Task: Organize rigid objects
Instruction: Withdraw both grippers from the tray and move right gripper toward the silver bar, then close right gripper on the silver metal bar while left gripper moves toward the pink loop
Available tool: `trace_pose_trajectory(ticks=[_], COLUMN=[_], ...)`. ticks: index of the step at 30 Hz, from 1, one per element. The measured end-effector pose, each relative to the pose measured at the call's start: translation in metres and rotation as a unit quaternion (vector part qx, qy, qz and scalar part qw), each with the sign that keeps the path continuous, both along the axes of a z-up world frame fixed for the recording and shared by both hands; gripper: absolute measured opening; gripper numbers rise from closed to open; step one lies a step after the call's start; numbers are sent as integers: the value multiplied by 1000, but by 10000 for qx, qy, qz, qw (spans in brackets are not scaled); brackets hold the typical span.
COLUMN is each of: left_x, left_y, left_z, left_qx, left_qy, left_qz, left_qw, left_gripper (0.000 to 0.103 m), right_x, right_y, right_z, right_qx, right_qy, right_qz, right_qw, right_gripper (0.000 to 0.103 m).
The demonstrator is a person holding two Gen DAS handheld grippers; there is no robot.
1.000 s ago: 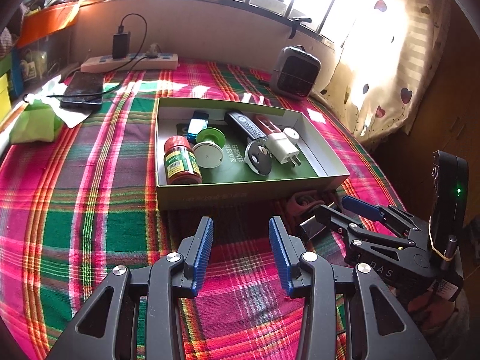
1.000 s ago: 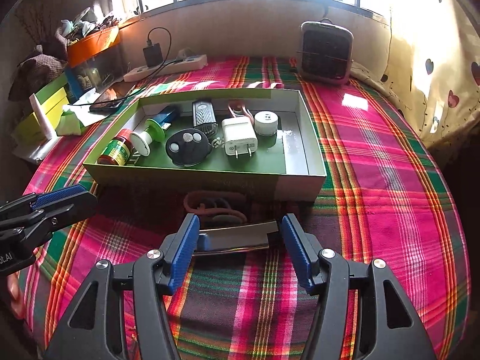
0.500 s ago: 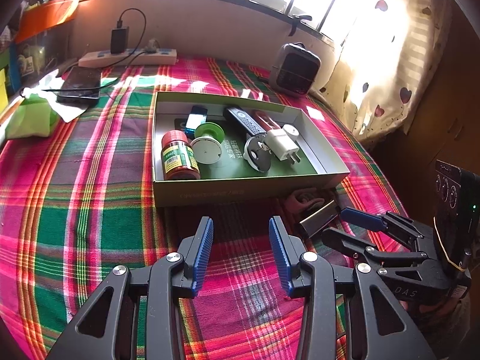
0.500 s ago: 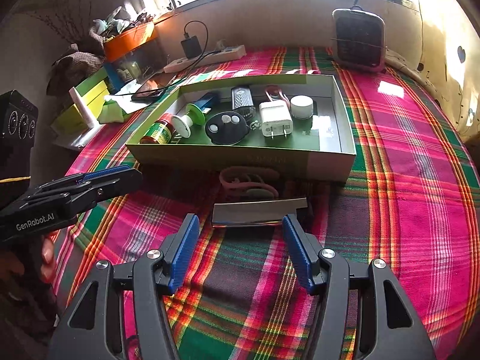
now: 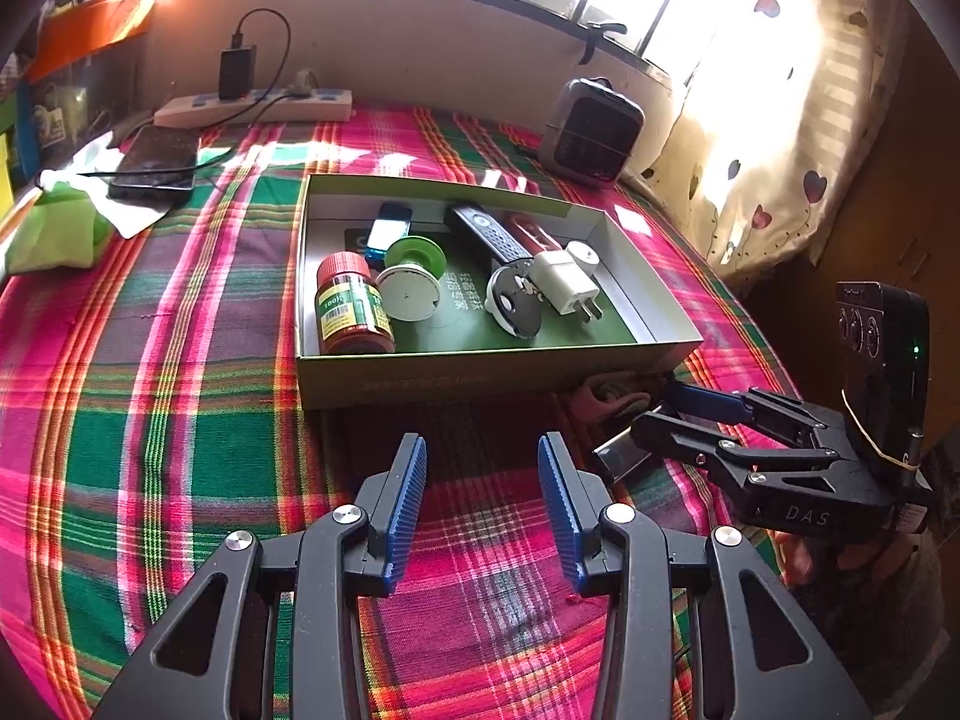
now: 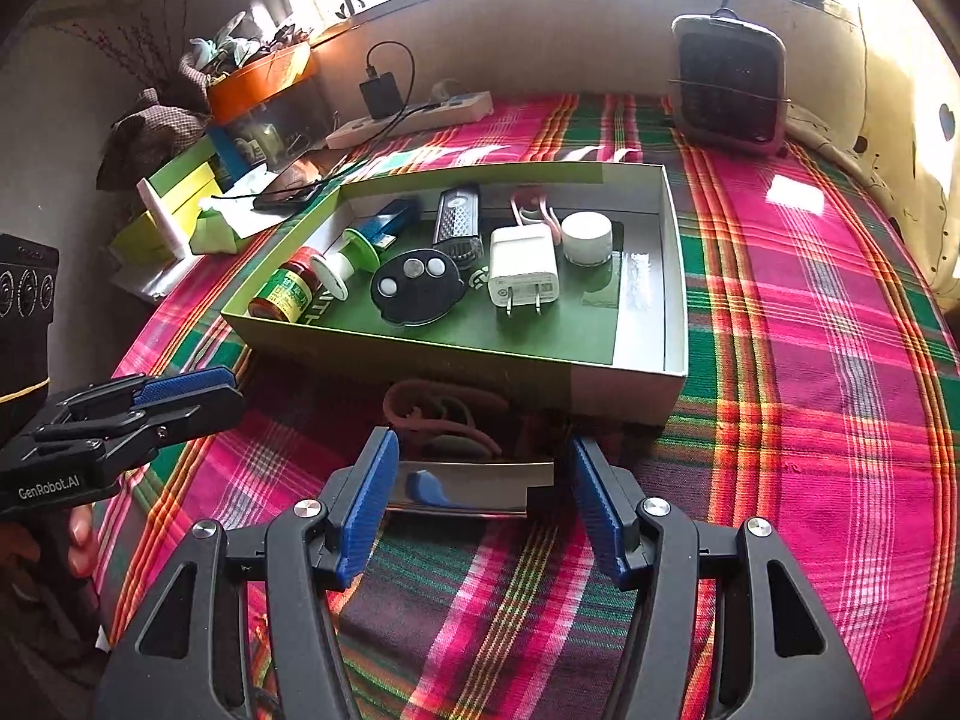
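Both your tools stand apart: right tool (image 6: pixel 480 495) straddles the metal bar (image 6: pixel 468 486) on the cloth just before the box (image 6: pixel 630 390), pads not touching; left tool (image 5: pixel 482 504) empty.

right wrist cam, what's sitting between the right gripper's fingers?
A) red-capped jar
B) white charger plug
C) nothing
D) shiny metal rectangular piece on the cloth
D: the shiny metal piece lies on the plaid cloth between the fingers of the right gripper, whose pads are not pressing on it; the charger plug and the jar are in the green box.
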State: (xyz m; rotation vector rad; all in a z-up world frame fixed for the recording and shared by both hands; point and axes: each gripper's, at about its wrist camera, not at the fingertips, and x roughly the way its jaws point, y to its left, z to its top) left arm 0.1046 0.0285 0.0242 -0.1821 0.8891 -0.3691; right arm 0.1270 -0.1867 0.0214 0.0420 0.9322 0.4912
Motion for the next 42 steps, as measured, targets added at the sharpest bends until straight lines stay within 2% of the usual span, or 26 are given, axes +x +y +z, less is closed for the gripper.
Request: trace_pose_trajectory(ticks=[9,13,16,23,28,33,38,42], left_x=[3,2,2,1,2,1,-1,-2], left_y=[-2,-2,-2,0,-1,-1,1,2], left_z=[-2,-2,-1,-1,-1,0,1,1], left_qx=[-12,-5,-9,-2,-7,1,19,31], left_qy=[43,48,57,64,82,82,77,90], left_qz=[-18,-3,4,39,60,70,106,135], left_qw=[10000,10000,10000,10000,9999,9999,9999,9999], left_gripper=[38,38,38,38,38,38,38,38], right_x=[-22,-17,-14,-28,-44,-36,-35,-34], right_y=[9,12,17,27,36,44,62,63], right_z=[-2,-4,-4,-4,-4,-6,-9,-9], right_qx=[-55,-352,-325,-400,-588,-716,-1085,-1040], right_qy=[147,47,11,-18,-56,-144,-457,-477], right_qz=[878,771,876,1423,1967,1783,1737,1721], right_qw=[9960,9964,9956,9890,9787,9813,9777,9784], right_gripper=[59,59,59,59,59,58,59,58])
